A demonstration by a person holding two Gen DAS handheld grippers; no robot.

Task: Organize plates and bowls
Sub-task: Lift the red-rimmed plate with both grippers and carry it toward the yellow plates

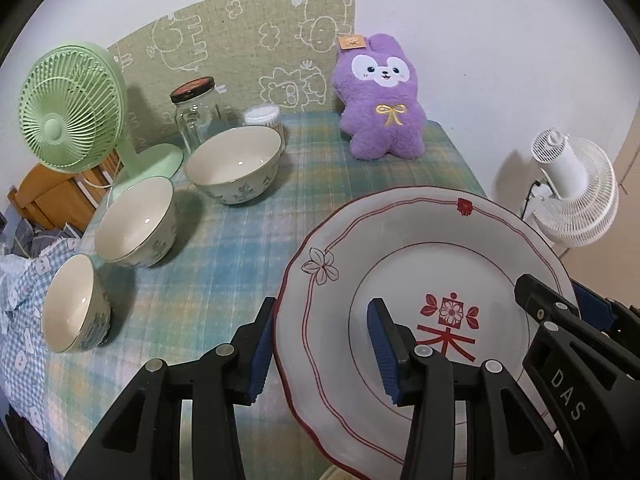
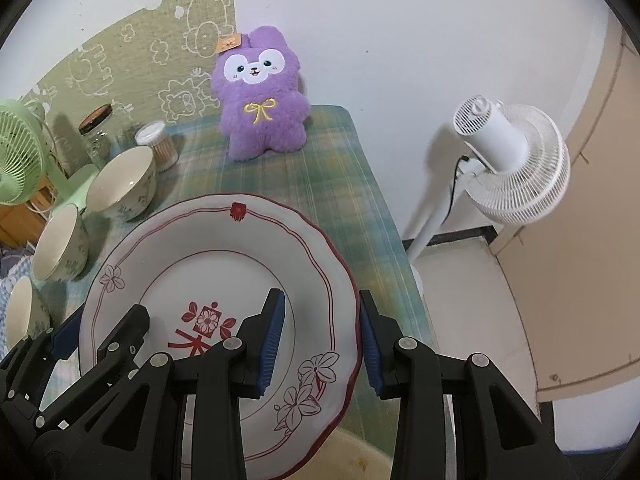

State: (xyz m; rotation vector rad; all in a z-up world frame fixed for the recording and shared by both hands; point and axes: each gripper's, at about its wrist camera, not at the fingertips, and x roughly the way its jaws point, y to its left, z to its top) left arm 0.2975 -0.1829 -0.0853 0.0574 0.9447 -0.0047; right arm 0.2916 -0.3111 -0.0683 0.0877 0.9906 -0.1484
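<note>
Over table edge: both grippers (image 1: 320,344) (image 2: 322,340) open, straddling plate (image 1: 400,248) rim.

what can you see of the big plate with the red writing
The plate is white, glossy, ceramic-looking, with a scalloped dark red edge, double red lines, outlined flowers on the rim and a red character under a flower emblem in the centre. It is face up over the near right part of the plaid tablecloth. The left gripper and the right gripper each straddle its rim on opposite sides, jaws open wide.
</note>
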